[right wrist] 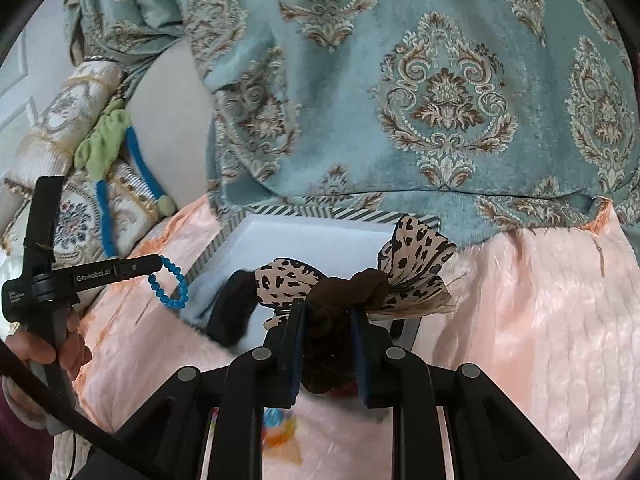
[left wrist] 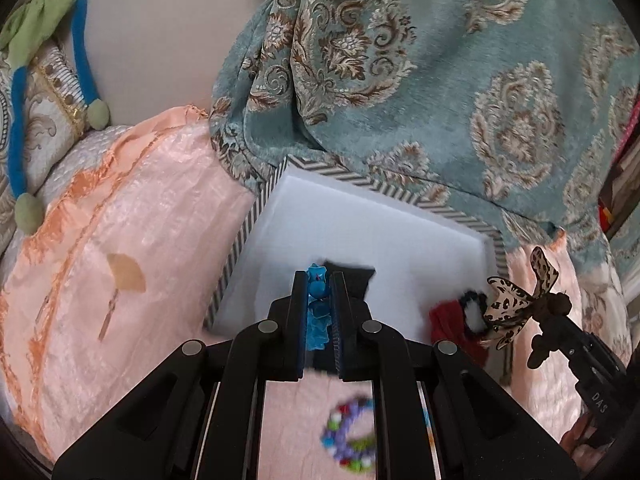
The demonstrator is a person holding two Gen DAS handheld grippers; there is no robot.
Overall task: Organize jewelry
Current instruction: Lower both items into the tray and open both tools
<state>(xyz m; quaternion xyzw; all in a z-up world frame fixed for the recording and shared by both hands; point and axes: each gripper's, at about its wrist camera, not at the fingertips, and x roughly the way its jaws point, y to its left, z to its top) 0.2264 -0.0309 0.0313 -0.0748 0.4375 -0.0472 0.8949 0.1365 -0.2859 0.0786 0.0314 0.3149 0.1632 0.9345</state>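
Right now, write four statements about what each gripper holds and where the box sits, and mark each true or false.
1. The left gripper is shut on a blue bead bracelet. True.
2. The right gripper is open and holds nothing. False: it is shut on a leopard-print bow scrunchie.
3. The striped-rim box has a white lining. True.
4. The box rests on bare wood. False: it lies on pink fabric.

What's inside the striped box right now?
The striped box shows white foam lining, a black item and a red item. The grippers and leopard bow cover the near edge.
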